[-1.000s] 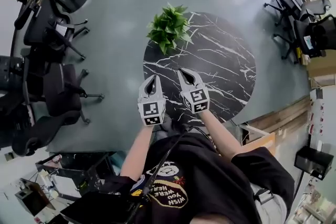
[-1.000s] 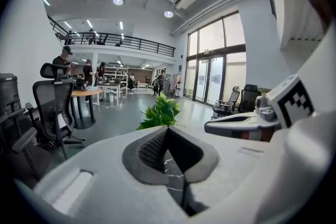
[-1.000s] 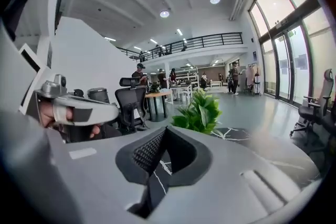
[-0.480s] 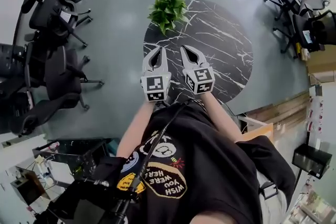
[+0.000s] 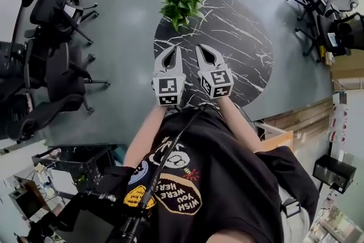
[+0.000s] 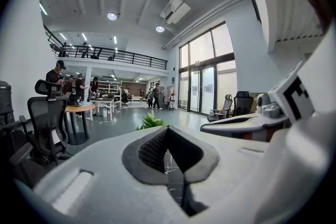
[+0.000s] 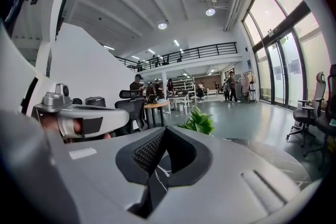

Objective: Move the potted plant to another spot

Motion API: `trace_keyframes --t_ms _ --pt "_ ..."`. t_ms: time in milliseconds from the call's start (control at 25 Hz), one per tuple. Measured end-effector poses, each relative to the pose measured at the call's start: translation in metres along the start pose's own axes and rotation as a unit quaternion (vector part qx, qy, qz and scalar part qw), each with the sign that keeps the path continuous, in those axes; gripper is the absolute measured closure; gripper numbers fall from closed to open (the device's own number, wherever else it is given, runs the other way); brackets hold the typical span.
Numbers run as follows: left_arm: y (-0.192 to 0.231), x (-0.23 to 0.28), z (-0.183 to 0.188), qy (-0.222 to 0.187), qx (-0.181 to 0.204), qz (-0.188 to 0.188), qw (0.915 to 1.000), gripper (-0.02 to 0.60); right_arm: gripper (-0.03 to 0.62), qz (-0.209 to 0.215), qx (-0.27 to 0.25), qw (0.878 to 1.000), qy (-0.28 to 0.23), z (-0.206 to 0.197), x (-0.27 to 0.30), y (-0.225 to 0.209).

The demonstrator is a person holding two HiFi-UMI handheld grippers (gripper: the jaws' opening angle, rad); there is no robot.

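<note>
Two grippers are held side by side over the near part of a round black marble-patterned table (image 5: 242, 37), both pointing across it and tipped slightly downward. The left gripper (image 5: 172, 52) has its jaws brought together: in its own view the tips meet at the front, only the hollow between the ribbed pads stays dark behind them, and nothing sits in that hollow. The right gripper (image 5: 202, 51) looks the same, with its tips touching and nothing caught between the pads. Neither one touches the tabletop or anything on it.

The potted plant (image 5: 182, 3) stands ahead of both grippers, at the table's far edge and well apart from the tips. It falls between the lines the two grippers point along. From the left gripper view its green leaves rise just to the left of the closed tips, and from the right gripper view they stand just to the right of them. The pot itself is hidden under the leaves.

Off to the left of the left gripper, black office chairs (image 5: 57, 65) stand on the grey floor (image 5: 131, 20). More chairs (image 5: 324, 14) stand far off to the right of the right gripper, near tall glass doors (image 6: 205, 78).
</note>
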State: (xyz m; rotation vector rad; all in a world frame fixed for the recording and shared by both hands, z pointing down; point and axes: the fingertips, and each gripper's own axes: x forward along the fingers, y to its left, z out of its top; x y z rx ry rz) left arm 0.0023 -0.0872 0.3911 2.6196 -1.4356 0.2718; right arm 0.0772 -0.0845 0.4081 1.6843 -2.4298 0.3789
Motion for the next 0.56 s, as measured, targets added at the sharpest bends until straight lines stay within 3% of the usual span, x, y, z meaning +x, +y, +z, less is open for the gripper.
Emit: trace_keyframes --t_ms 360,560 --pt "-0.0038 -0.0069 -0.0057 0.006 0.0 0.0 1.0 0.577 0.599 0.004 0.0 1.0 0.003 -0.0042 -0.006 0.004" --pt "-0.0047 -0.0105 -0.0084 0.01 -0.024 0.0 0.9997 0.577 0.599 0.005 0.001 1.0 0.005 -0.0066 -0.0094 0.0068"
